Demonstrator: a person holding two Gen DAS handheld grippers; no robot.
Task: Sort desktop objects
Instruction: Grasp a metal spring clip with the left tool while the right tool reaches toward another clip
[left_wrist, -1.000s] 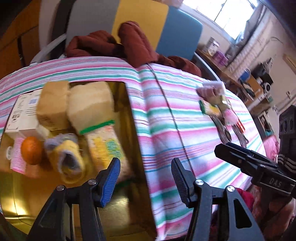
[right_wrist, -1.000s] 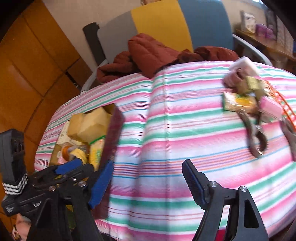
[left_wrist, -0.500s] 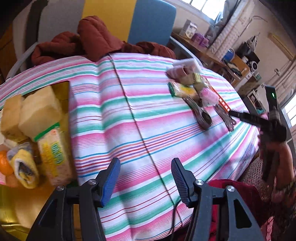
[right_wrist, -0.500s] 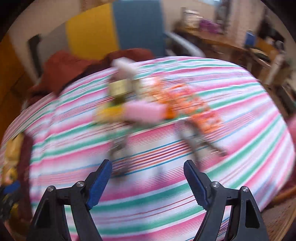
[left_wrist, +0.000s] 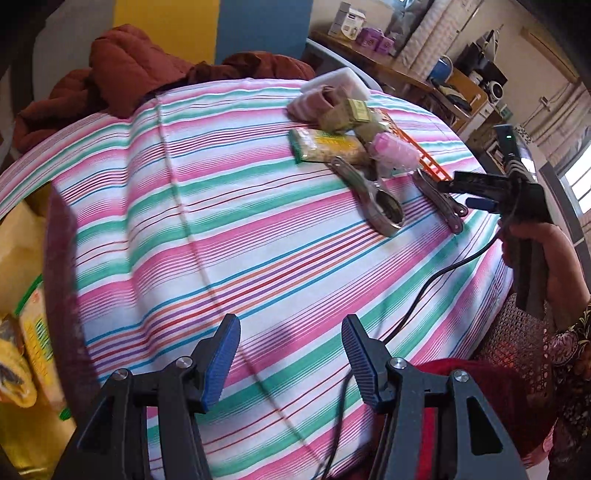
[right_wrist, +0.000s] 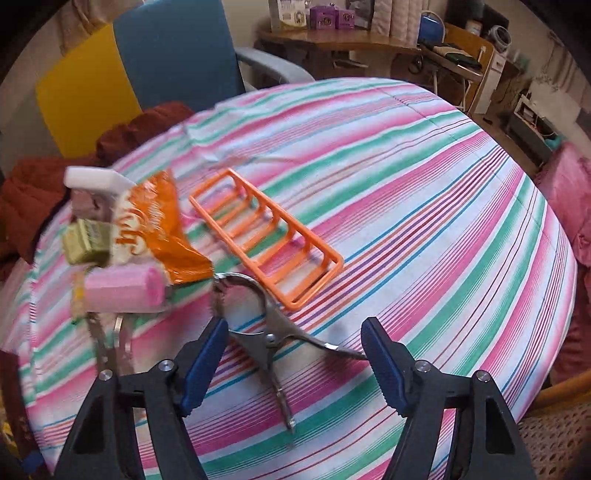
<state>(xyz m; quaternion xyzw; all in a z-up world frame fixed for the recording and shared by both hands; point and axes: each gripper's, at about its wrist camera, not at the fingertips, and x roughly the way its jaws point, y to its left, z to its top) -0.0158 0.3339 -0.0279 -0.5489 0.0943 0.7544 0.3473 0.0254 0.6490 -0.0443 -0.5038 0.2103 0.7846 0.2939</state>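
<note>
A pile of objects lies on the striped tablecloth (left_wrist: 229, 229): a metal clamp (right_wrist: 266, 332), a second metal clamp (left_wrist: 373, 199), an orange plastic rack (right_wrist: 273, 236), a pink roll (right_wrist: 122, 288), an orange snack bag (right_wrist: 162, 229), a green-yellow packet (left_wrist: 325, 146), olive boxes (left_wrist: 347, 114) and a white block (right_wrist: 92, 177). My right gripper (right_wrist: 295, 358) is open, just above the near metal clamp. My left gripper (left_wrist: 290, 354) is open and empty over bare cloth near the table's front. The right gripper also shows in the left wrist view (left_wrist: 461, 194).
A gold box (left_wrist: 22, 369) with packets stands at the left edge of the left wrist view. A brown jacket (left_wrist: 122, 70) lies on the chair behind the table. A wooden desk (right_wrist: 369, 40) with clutter stands at the back right. A black cable (left_wrist: 424, 295) hangs from the right gripper.
Both grippers swung right, away from the gold box. The right gripper moved over to the pile and now hangs above the near metal clamp. Both stayed open.
</note>
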